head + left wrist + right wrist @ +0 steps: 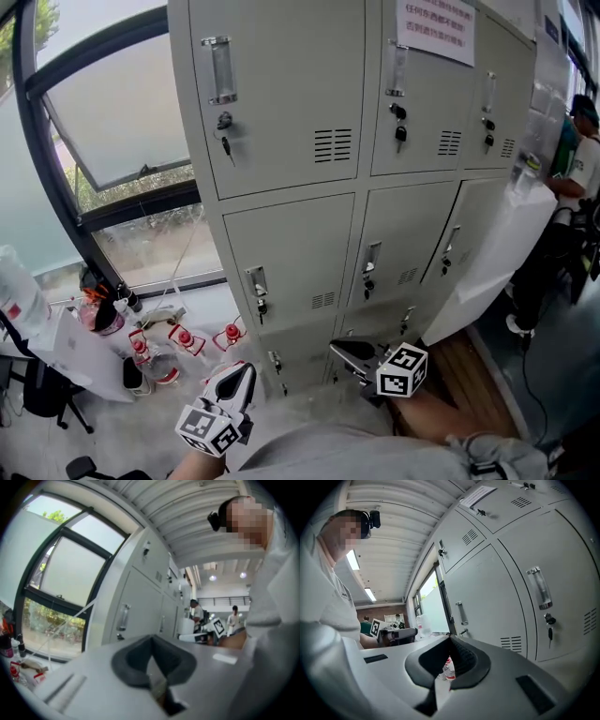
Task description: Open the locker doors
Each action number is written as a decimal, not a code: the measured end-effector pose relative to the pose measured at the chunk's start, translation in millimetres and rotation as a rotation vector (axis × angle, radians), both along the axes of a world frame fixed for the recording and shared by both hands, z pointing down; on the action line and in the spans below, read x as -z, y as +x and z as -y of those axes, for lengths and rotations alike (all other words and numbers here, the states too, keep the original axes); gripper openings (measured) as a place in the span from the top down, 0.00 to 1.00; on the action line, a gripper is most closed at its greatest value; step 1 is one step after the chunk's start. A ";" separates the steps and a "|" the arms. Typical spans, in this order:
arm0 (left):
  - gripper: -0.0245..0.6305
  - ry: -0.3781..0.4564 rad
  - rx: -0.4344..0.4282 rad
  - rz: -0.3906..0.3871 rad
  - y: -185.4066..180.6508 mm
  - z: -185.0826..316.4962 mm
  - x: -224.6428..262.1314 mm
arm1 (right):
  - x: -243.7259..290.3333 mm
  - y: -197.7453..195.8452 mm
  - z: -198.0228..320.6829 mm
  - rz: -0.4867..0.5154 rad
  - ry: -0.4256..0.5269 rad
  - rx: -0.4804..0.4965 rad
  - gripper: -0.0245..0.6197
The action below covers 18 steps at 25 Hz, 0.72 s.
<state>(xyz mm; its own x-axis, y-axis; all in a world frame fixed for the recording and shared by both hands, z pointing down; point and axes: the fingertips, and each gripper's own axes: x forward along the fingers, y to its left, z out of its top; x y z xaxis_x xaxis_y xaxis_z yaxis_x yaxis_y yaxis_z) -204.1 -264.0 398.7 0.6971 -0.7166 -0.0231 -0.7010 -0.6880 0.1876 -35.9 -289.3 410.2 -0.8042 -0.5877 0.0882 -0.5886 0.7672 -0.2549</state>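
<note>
A bank of grey lockers [291, 103] fills the head view, its doors fitted with clear handles [222, 70] and hanging keys [225, 142]. The middle-row doors [295, 253] and the low doors [300, 352] that show are closed. At the far right a pale door [497, 253] stands swung open. My left gripper [246, 373] is held low in front of the bottom row, shut and empty, apart from the doors. My right gripper [339, 349] hovers beside it near the bottom middle door, also shut on nothing. The lockers [140, 602] [497, 597] appear in both gripper views, beyond the left gripper [151, 638] and the right gripper [450, 639].
A large window [112, 122] is left of the lockers. Red-capped bottles [187, 339] and other clutter lie on the floor below it. A person [577, 159] stands behind the open door at the right edge. A wooden floor strip [459, 375] runs by the lockers' base.
</note>
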 end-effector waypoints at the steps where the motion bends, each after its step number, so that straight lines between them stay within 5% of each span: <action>1: 0.96 0.004 0.003 -0.004 -1.3 6.9 3.1 | 2.7 -2.9 6.2 -0.005 0.003 0.009 0.96; 13: 0.96 0.099 0.138 -0.044 10.8 84.7 80.0 | 86.2 -11.7 92.5 -0.013 0.097 0.087 0.96; 18: 0.96 0.193 0.144 -0.027 3.4 96.9 153.0 | 157.2 -32.7 105.4 -0.029 0.229 0.081 0.96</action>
